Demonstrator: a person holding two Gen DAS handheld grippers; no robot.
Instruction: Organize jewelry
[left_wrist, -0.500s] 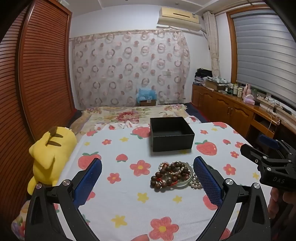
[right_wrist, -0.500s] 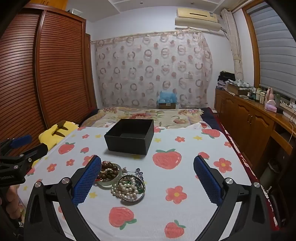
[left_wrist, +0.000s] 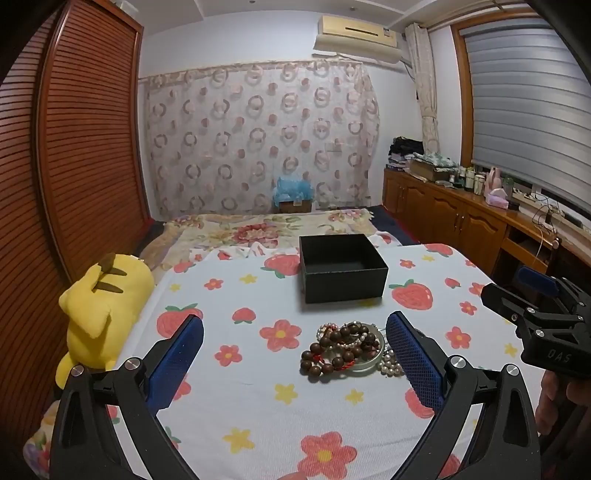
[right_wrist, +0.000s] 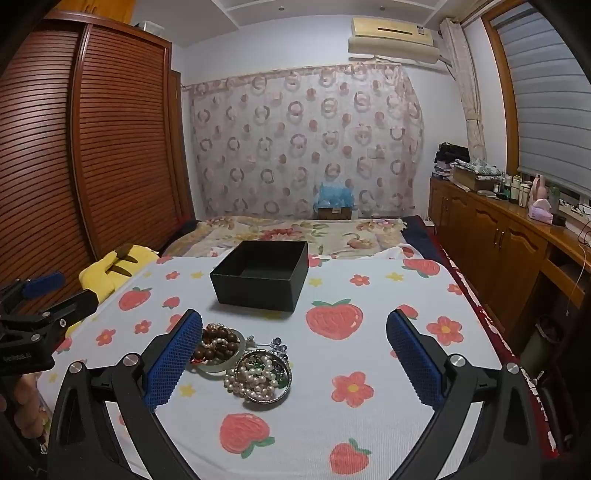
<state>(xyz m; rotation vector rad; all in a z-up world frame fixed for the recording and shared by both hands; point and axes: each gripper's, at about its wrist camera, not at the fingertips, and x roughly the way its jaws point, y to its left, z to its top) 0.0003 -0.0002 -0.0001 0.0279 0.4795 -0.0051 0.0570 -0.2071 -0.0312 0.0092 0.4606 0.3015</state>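
Black box (left_wrist: 342, 268) unmoved; both tongs (left_wrist: 295, 363) (right_wrist: 294, 363) remain spread wide.

Ahead of the left gripper's (left_wrist: 294, 356) spread fingers lies one black box (left_wrist: 342, 271). Nearer, just inside its right fingertip, sit two round pieces: one pale bangle (right_wrist: 221, 365) and one silver bangle (right_wrist: 264, 376) (each heaped with beads). One brown wooden bead strand (left_wrist: 334, 352) shows, and one pearl strand (right_wrist: 251, 382); further tangled pieces can't be counted. One yellow plush toy (left_wrist: 101, 310) sits left.

Strawberry-print bed (left_wrist: 258, 406); black box (left_wrist: 343, 271), jewelry pile (left_wrist: 347, 347), yellow plush (left_wrist: 103, 306)
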